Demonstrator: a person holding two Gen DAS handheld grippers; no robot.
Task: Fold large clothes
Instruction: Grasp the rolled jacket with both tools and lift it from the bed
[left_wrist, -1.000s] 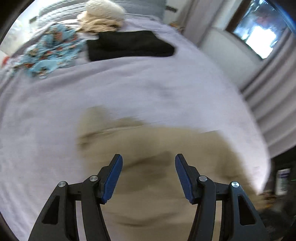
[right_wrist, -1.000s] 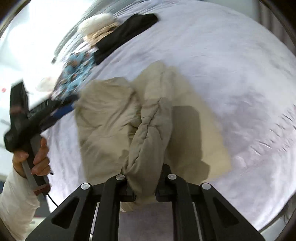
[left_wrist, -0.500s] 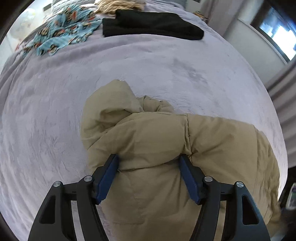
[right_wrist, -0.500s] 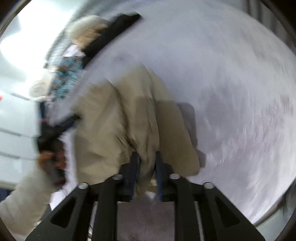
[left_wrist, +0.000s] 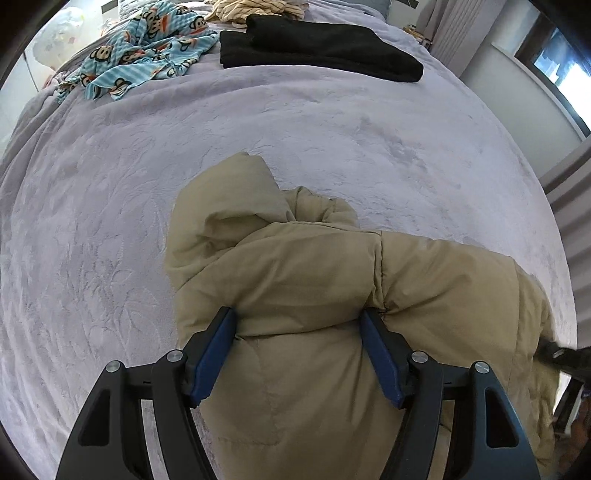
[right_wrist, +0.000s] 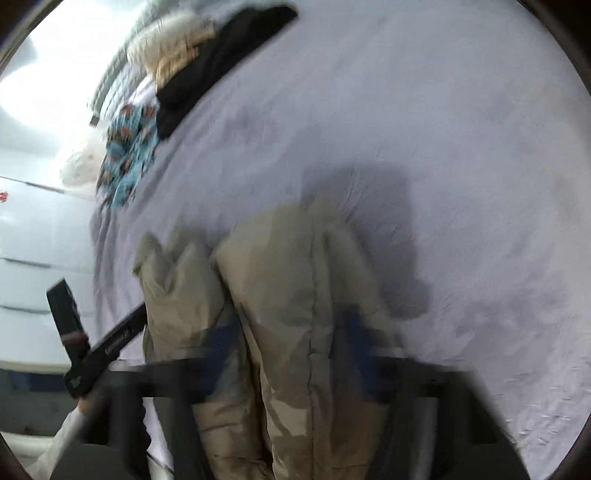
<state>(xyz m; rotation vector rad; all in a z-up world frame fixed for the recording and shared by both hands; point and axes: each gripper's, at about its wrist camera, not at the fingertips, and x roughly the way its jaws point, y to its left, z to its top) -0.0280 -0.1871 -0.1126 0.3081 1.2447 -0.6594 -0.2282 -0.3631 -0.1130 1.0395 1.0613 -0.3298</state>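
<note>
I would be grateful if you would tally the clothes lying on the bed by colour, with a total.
Tan: 1, the puffer jacket
Black: 1, the folded garment
Blue with monkey print: 1, the crumpled garment
Cream: 1, the knit piece
Total: 4

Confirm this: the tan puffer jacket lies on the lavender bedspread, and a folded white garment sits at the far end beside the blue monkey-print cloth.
Not quite. The folded garment is black, not white, as the left wrist view shows. The tan puffer jacket does lie on the lavender bedspread, with the blue monkey-print cloth beside the garment.
</note>
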